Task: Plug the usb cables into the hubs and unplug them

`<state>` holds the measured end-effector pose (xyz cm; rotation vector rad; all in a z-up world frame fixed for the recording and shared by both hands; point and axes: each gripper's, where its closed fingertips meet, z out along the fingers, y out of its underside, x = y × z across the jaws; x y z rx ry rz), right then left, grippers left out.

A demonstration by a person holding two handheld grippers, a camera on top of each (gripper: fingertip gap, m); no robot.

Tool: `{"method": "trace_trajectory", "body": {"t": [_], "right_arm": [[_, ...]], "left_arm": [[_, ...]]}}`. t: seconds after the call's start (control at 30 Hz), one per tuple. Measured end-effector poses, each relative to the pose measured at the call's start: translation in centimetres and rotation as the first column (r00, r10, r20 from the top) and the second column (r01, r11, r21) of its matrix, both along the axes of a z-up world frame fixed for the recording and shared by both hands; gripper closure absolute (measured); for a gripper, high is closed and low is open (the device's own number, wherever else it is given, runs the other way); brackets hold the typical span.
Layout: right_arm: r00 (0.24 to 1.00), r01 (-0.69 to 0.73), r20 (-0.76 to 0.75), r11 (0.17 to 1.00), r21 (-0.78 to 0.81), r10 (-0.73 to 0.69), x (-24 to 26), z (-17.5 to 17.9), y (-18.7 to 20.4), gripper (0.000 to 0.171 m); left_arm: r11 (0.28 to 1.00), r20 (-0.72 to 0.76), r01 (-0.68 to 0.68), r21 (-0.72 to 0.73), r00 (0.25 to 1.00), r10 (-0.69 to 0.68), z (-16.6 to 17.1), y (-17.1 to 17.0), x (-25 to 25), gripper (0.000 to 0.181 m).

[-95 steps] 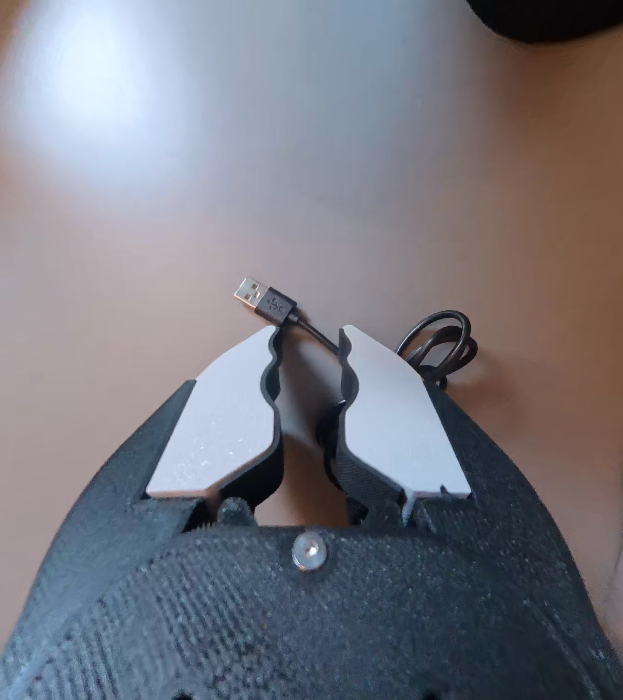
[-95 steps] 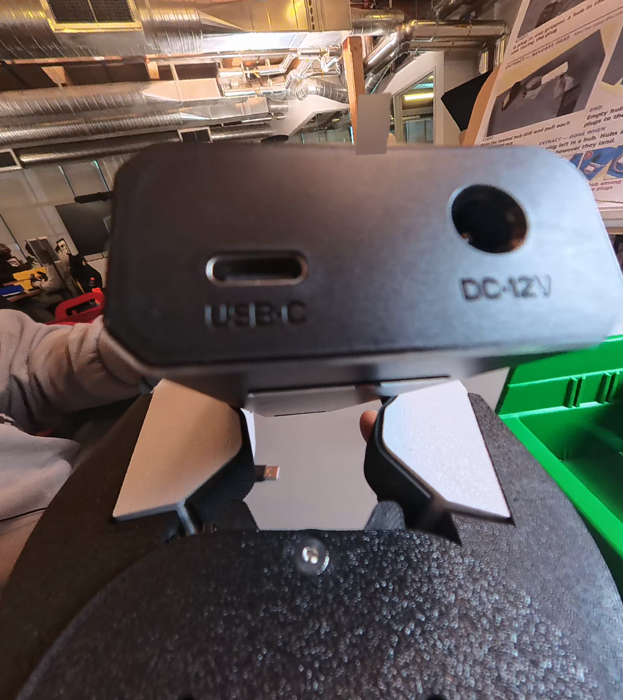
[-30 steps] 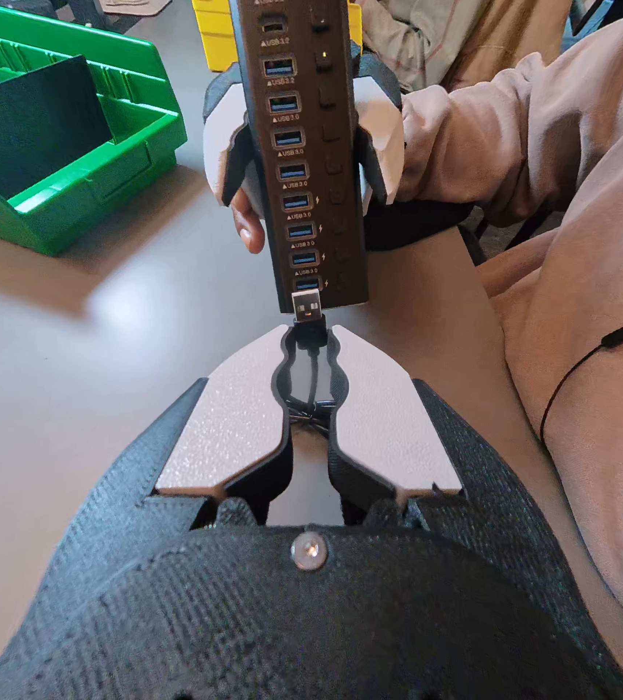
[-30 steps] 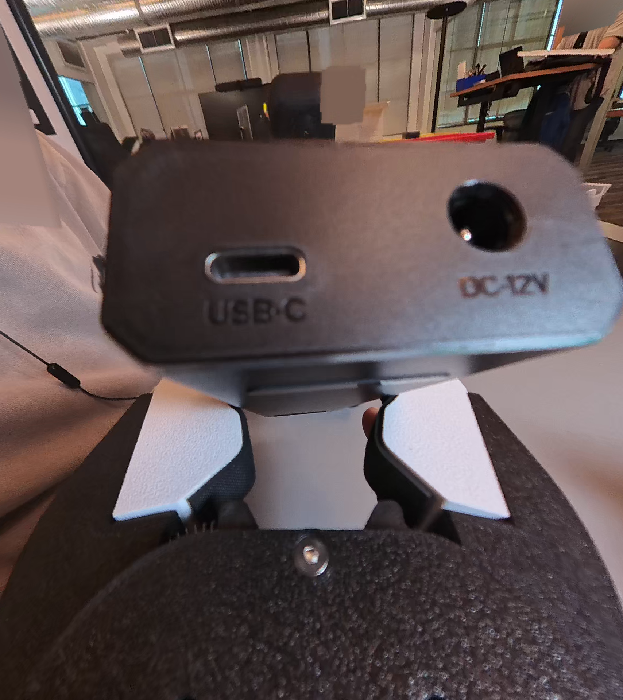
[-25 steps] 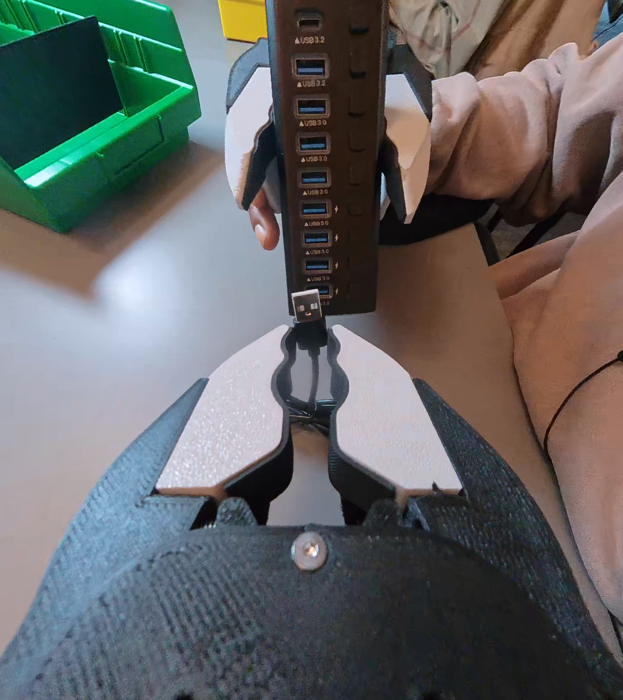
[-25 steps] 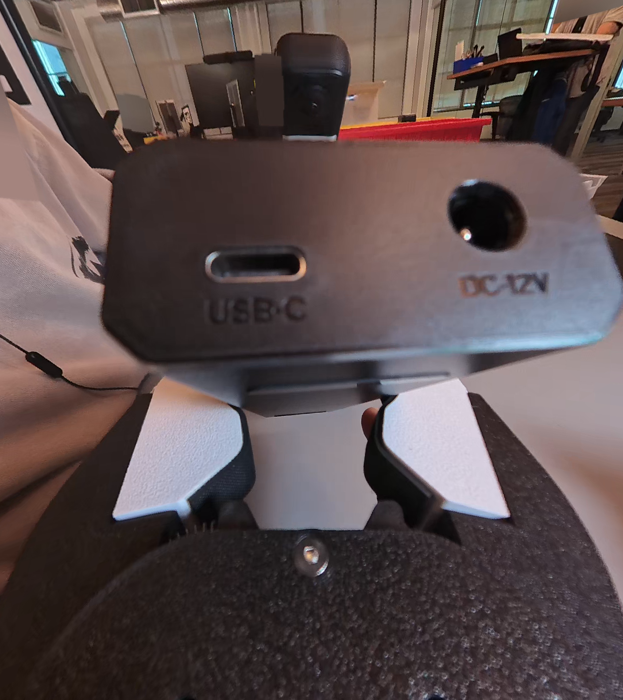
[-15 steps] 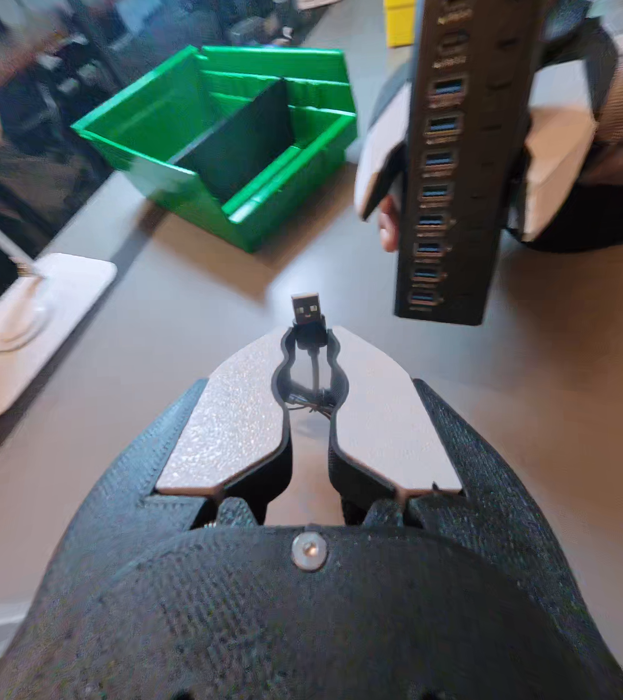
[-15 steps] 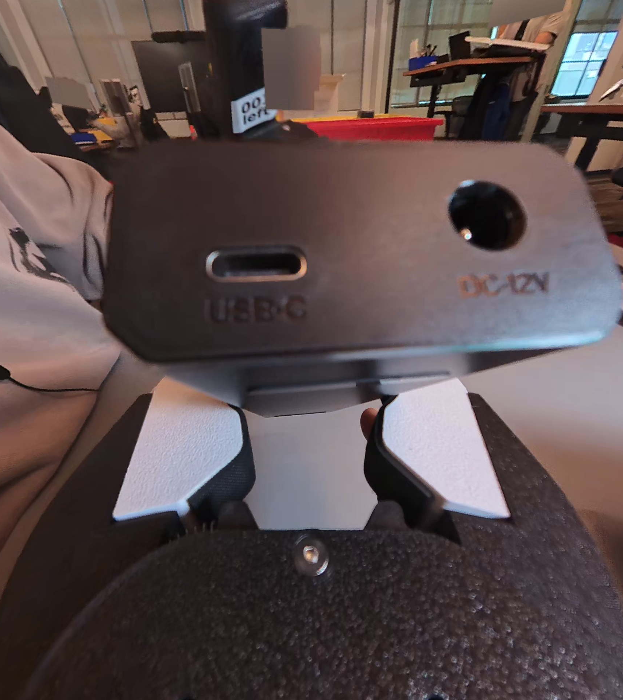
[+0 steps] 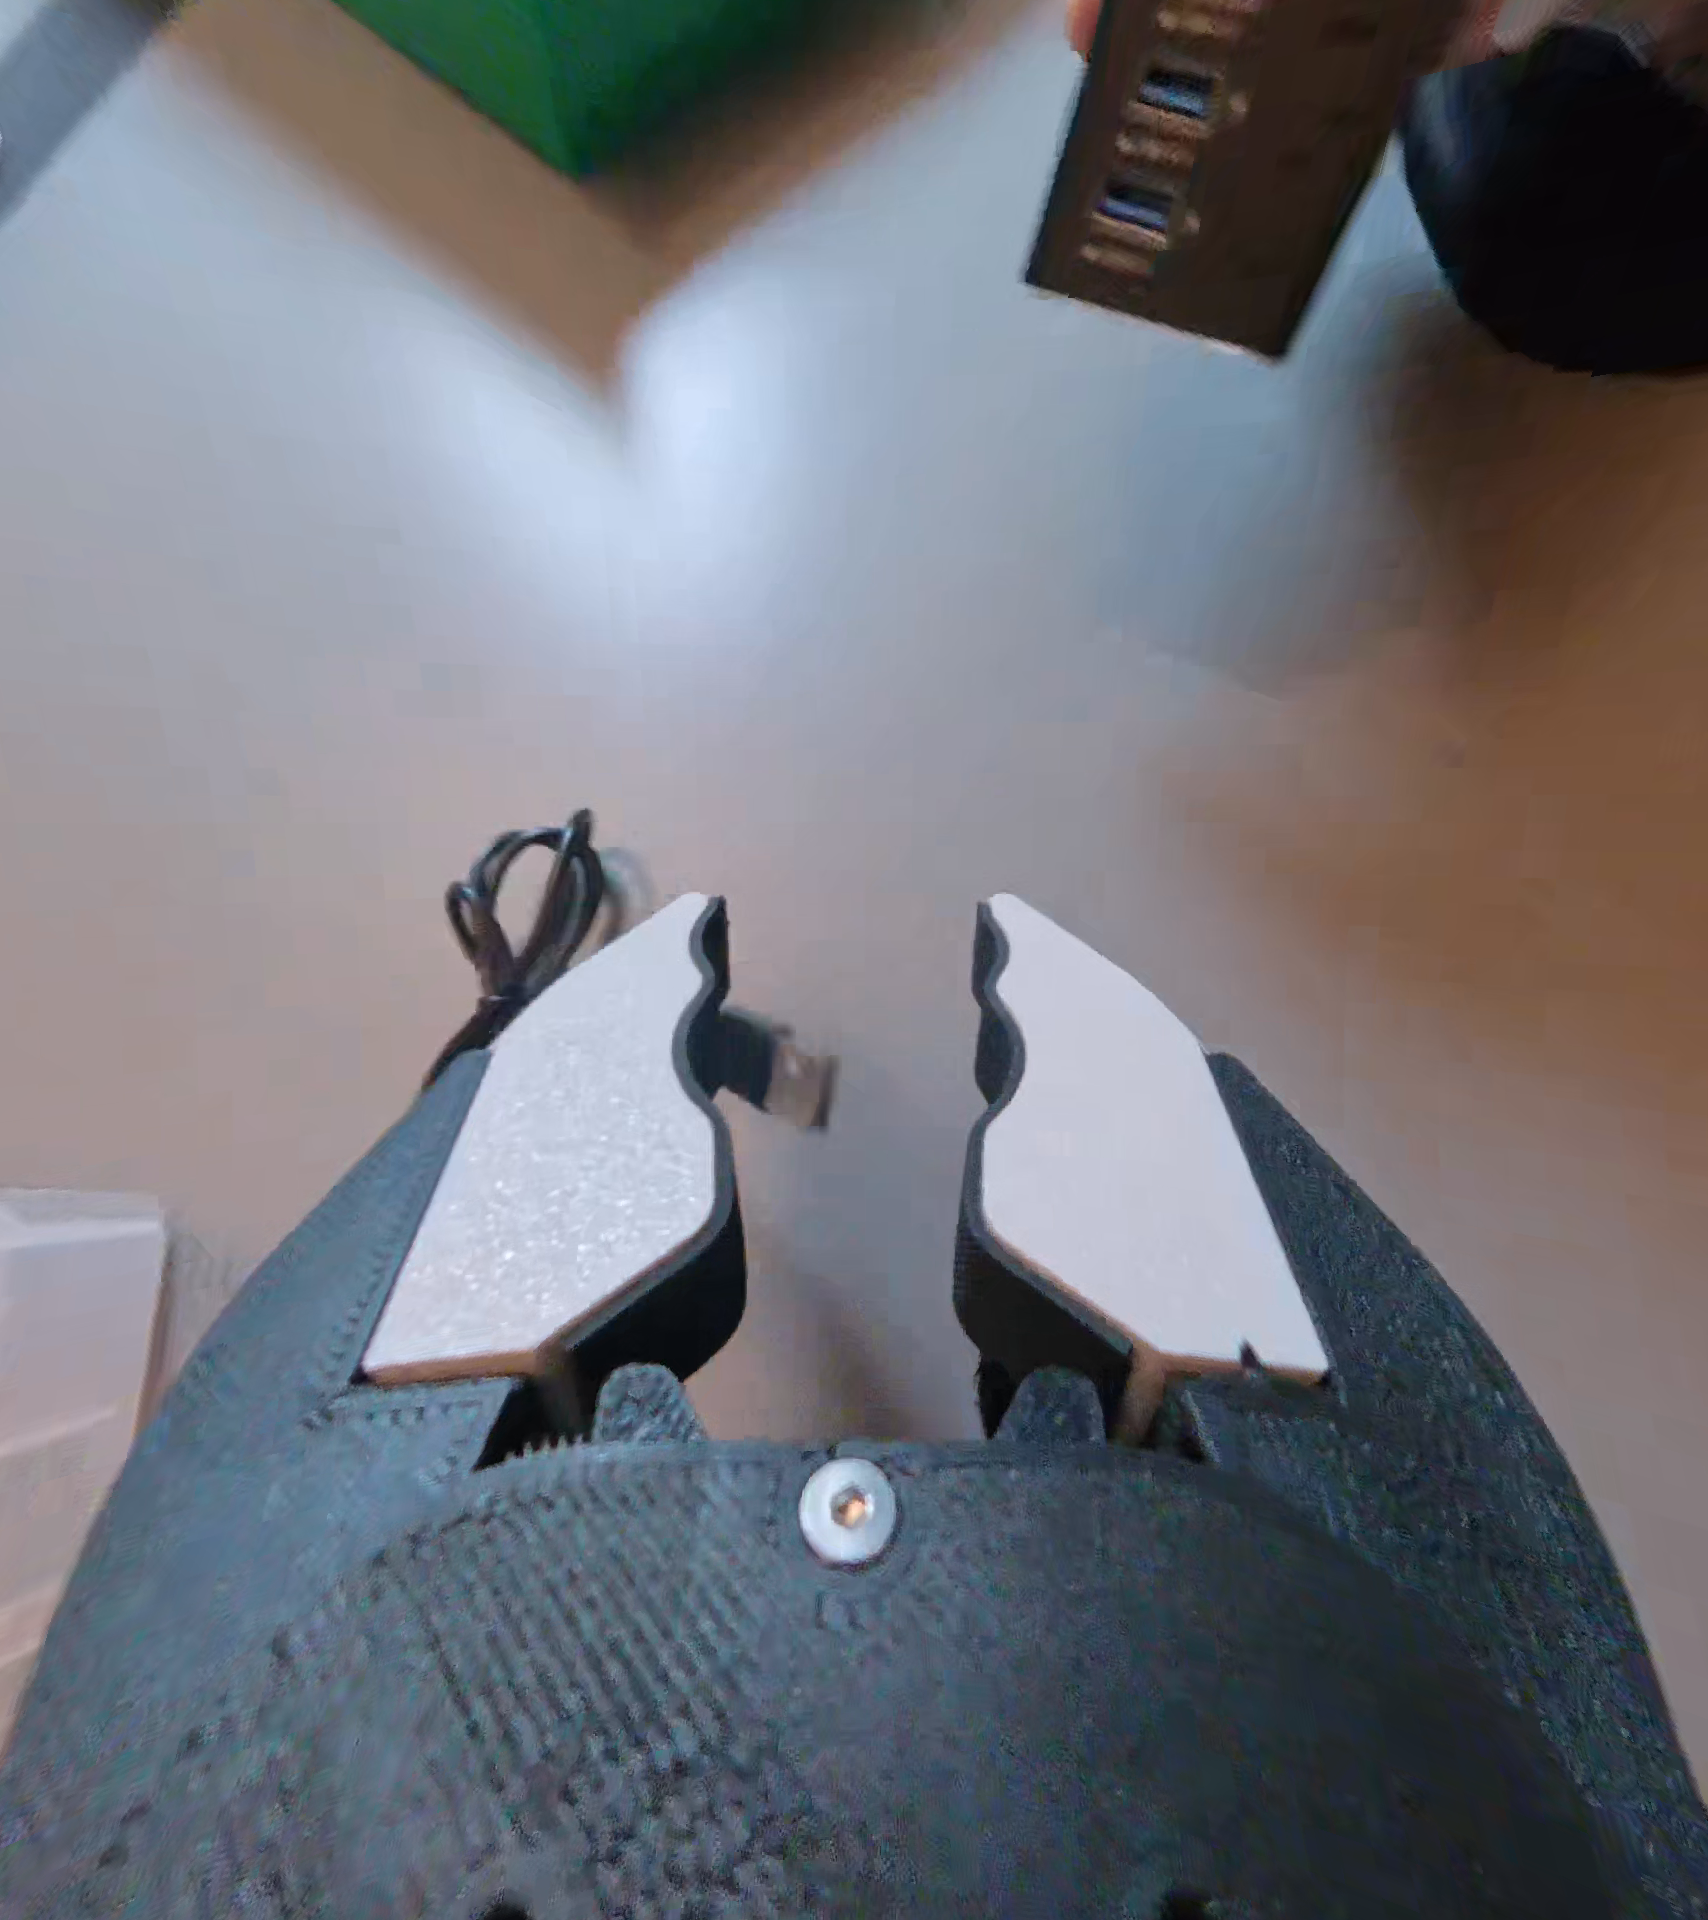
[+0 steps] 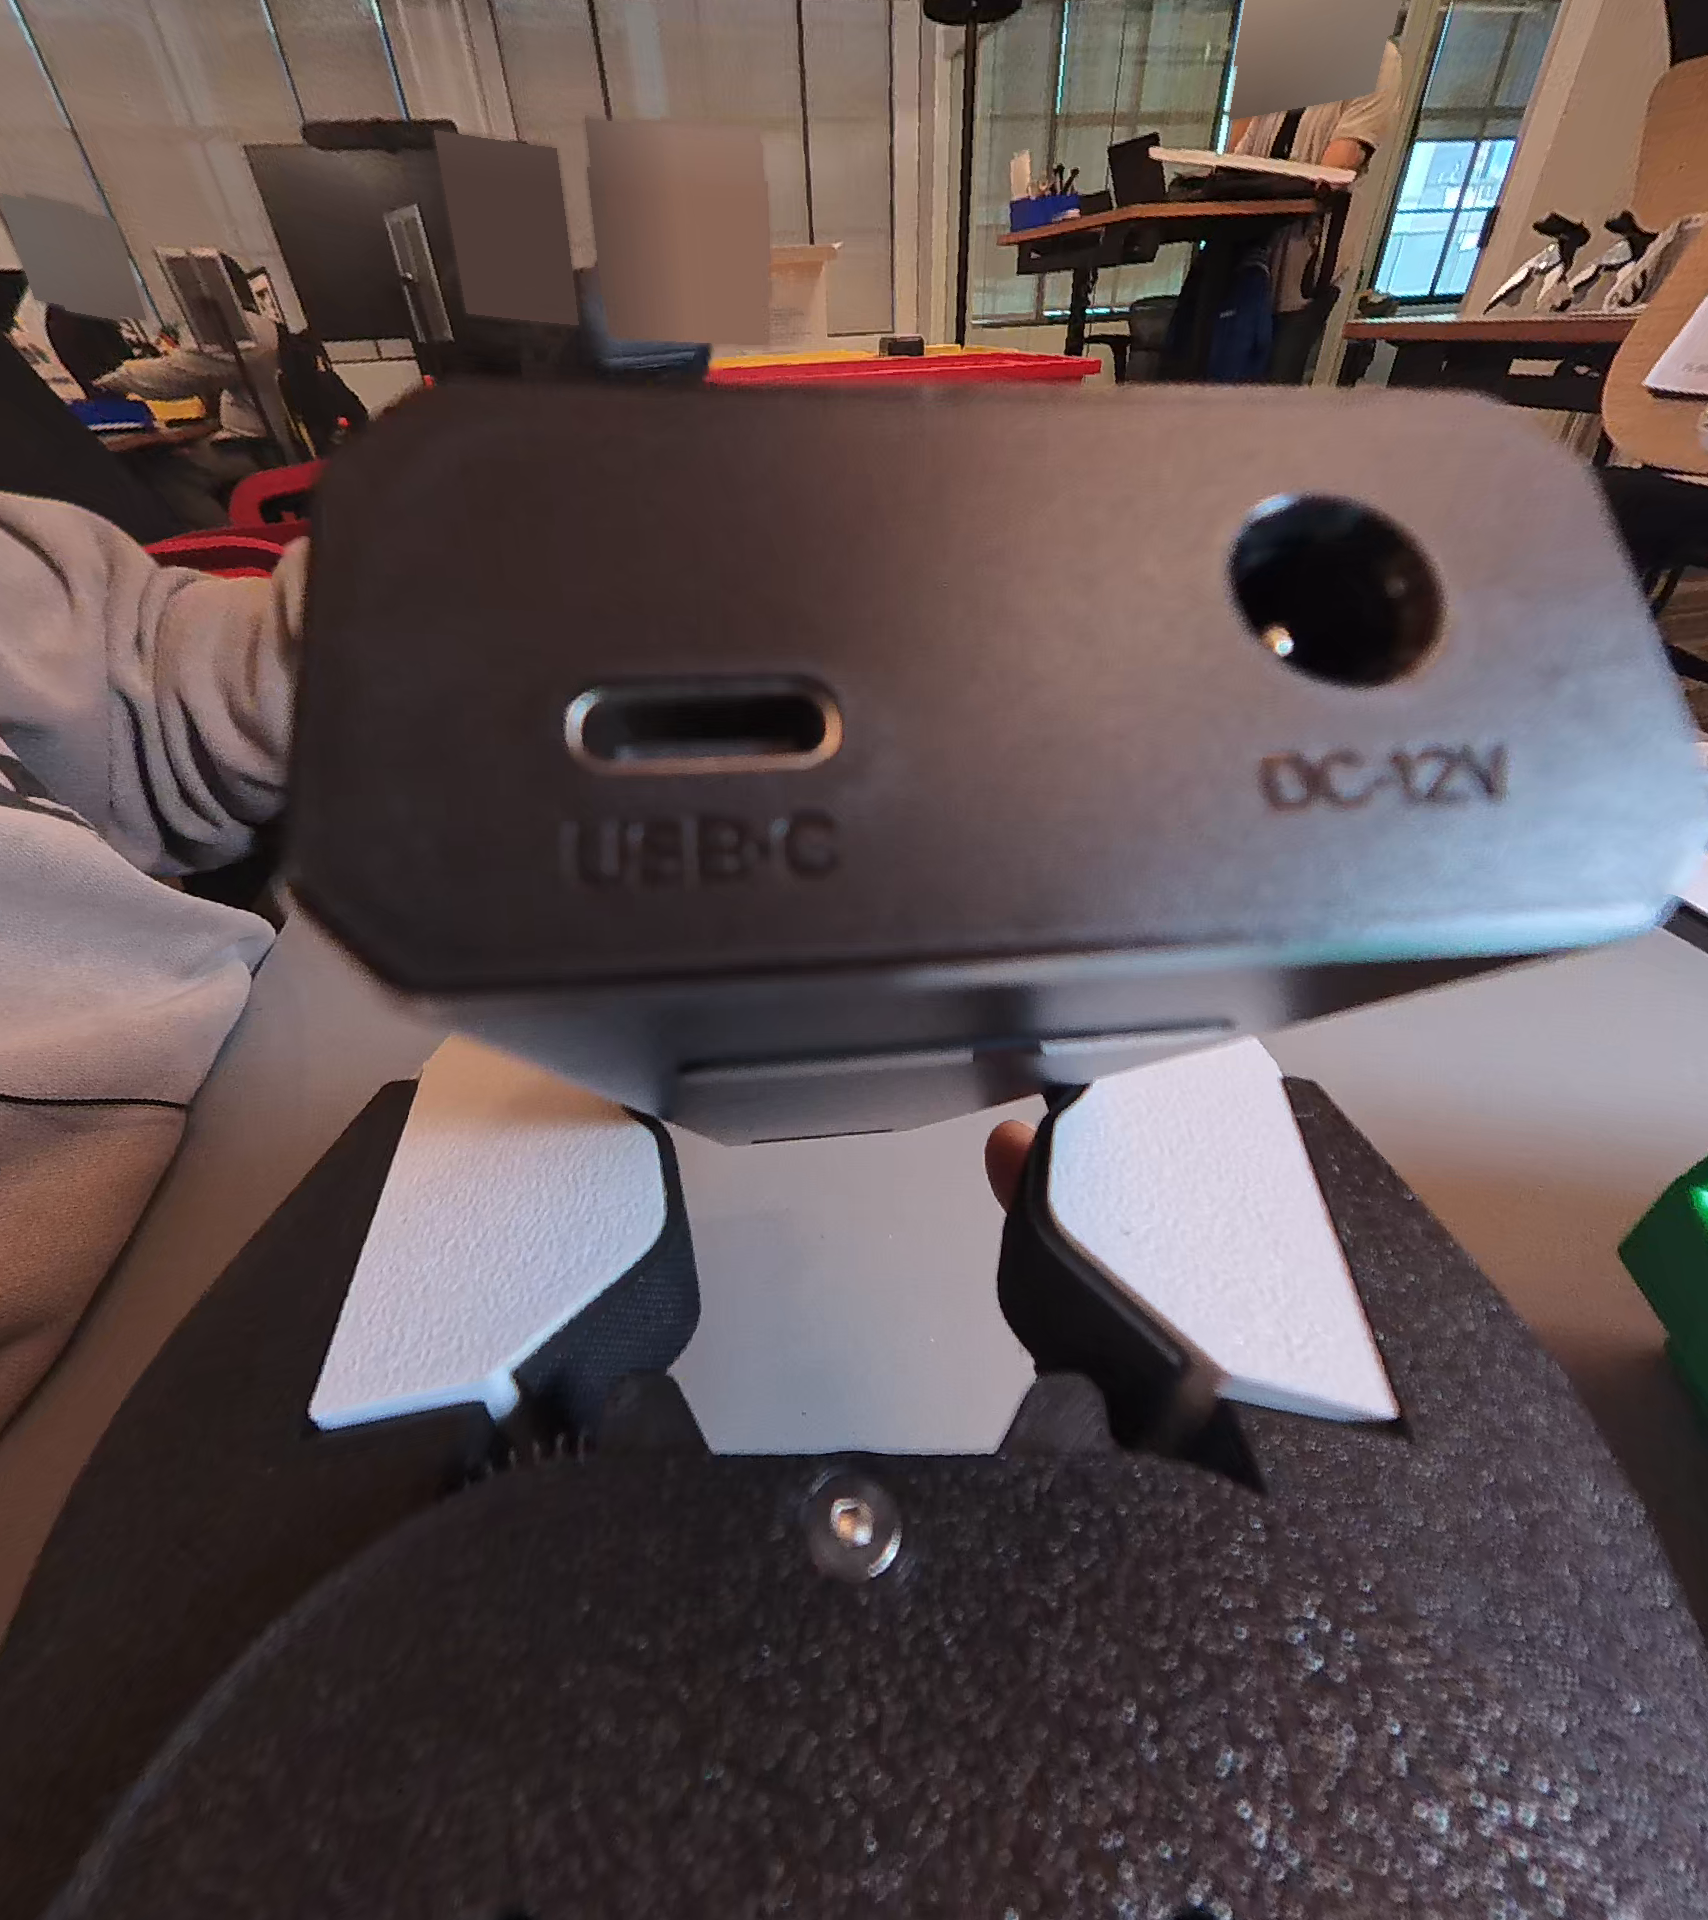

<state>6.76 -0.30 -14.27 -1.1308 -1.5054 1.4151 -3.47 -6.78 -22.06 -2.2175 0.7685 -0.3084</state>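
Cable (image 9: 538,935) and its plug (image 9: 788,1086) are seen on the table (image 9: 310,623), low in the left wrist view; the plug lies between the fingers of the left claw (image 9: 850,966), close by the left finger, and the black loops lie just past that finger. The left claw is spread wide and nothing is held in it. It is pointed down at the table from above. In the upper right of that view the hub (image 9: 1214,156) is held up in the air, well apart from the plug, with its row of ports turned this way. In the right wrist view the hub (image 10: 933,675) is pinched by the right claw (image 10: 850,1122), and its end face fills the middle of the frame. To do this step well, the plug should probably be grabbed by its black body, with the metal tip left sticking out. The hub should be kept still and the plug lined up straight with a port before it is pushed. A green bin (image 9: 621,73) sits at the top.
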Motion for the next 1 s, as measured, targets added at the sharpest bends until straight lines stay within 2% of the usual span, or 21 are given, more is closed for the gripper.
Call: {"method": "trace_trajectory", "body": {"t": [0.07,0.2,0.23,0.3,0.47,0.6,0.73,0.87,1.0], "right_arm": [[1.000,-0.001,0.003,1.000,-0.007,0.001,0.0,-0.1,0.1,0.100],[1.000,-0.010,0.009,1.000,-0.016,0.010,-0.3,-0.3,-0.2,0.100],[1.000,-0.011,0.009,1.000,-0.015,0.011,-0.3,-0.2,-0.2,0.100],[1.000,-0.007,0.011,1.000,-0.007,0.007,-0.3,-0.2,-0.3,0.100],[1.000,-0.003,0.010,1.000,-0.017,0.003,-0.1,-0.2,0.0,0.100],[1.000,-0.004,0.017,1.000,-0.017,0.004,0.0,-0.4,0.2,0.100],[1.000,-0.005,0.017,1.000,-0.013,0.005,0.2,-0.4,0.3,0.100],[1.000,-0.002,0.017,1.000,-0.007,0.002,0.3,-0.3,0.4,0.100],[1.000,0.000,0.014,1.000,-0.003,0.000,0.4,-0.2,0.5,0.100]], "left_arm": [[0.994,-0.008,0.108,-0.027,0.994,-0.108,0.4,-2.5,0.6,0.134],[0.980,-0.200,0.192,0.044,0.963,-0.180,2.3,-2.6,-1.3,0.146],[0.971,-0.290,0.239,0.030,0.931,-0.220,2.0,-2.4,-2.1,0.148],[0.935,-0.468,0.351,-0.061,0.817,-0.337,0.3,-2.1,-4.1,0.146],[0.841,-0.608,0.471,-0.267,0.594,-0.526,-2.0,-0.5,-6.3,0.151],[0.695,-0.615,0.611,-0.380,0.394,-0.683,-2.5,-0.5,-5.0,0.151],[0.554,-0.558,0.638,-0.535,0.225,-0.799,-3.2,-1.2,-5.1,0.145],[0.443,-0.484,0.664,-0.603,0.138,-0.864,-3.4,-2.1,-4.6,0.145],[0.381,-0.420,0.714,-0.588,0.133,-0.898,-4.0,-3.2,-3.2,0.145]]}}
